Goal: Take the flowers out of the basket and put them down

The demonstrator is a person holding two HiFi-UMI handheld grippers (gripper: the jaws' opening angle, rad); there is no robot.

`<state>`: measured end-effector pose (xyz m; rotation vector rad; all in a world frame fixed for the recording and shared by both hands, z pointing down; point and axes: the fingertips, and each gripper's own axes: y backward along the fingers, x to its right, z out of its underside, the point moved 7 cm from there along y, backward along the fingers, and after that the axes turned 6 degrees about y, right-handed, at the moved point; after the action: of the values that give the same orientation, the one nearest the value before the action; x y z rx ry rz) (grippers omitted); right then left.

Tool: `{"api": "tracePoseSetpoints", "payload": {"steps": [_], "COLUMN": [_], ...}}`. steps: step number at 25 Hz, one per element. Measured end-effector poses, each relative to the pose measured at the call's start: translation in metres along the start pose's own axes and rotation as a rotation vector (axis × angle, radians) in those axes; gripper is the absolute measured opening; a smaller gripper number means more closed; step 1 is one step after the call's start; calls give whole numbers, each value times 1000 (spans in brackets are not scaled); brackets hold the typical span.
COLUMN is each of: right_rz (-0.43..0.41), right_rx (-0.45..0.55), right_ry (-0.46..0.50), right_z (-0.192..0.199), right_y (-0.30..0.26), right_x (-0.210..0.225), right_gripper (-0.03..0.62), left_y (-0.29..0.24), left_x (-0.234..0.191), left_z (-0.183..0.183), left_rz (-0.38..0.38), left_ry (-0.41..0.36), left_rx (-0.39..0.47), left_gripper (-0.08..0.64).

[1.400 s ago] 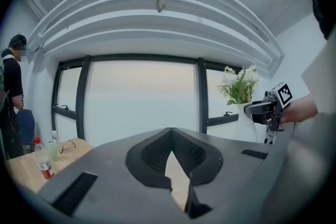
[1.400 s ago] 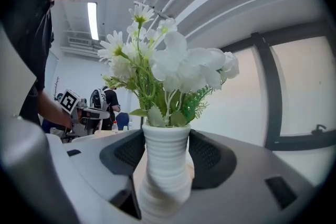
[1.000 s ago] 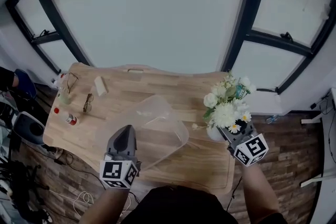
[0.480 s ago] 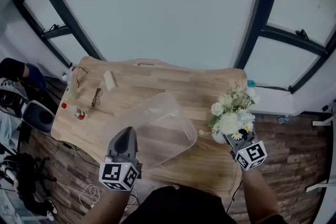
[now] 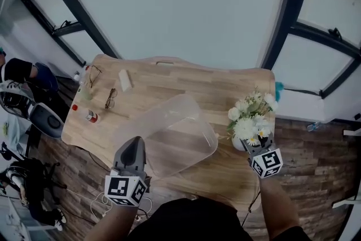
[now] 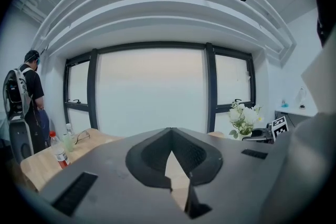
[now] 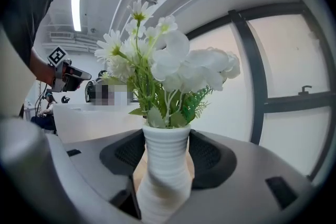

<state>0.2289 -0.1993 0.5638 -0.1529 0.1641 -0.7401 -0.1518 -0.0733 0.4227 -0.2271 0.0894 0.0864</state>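
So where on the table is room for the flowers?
Bare wood runs along the far edge of the table, from the white block to the flowers. Near right corner too. The clear basket fills the middle; glasses and bottles crowd the left end.

No words, brand names or numbers can be read in any view. The only signs are black-and-white square markers on the cubes of the left gripper (image 5: 134, 143) and right gripper (image 5: 248, 145). A small red-capped bottle (image 5: 90, 116) on the desk (image 5: 169, 79) carries a label too small to read.
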Motion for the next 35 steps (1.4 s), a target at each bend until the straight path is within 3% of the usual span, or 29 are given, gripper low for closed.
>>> {"api": "tracePoseSetpoints", "payload": {"steps": [16, 22, 35], "right_rz": [-22, -21, -7], "right_rx": [-10, -31, -48], "right_ry": [76, 117, 110], "right_z": [17, 16, 18], "right_y": [-13, -8, 3], "right_x": [-8, -16, -22], "right_gripper": [279, 279, 279], "left_y": [17, 17, 21], "left_x": [-18, -11, 0], "left_z": [-6, -5, -8], "left_rz": [-75, -54, -32], "left_ry": [-25, -40, -37], "left_rx": [26, 21, 43], "left_gripper": [5, 5, 5]}}
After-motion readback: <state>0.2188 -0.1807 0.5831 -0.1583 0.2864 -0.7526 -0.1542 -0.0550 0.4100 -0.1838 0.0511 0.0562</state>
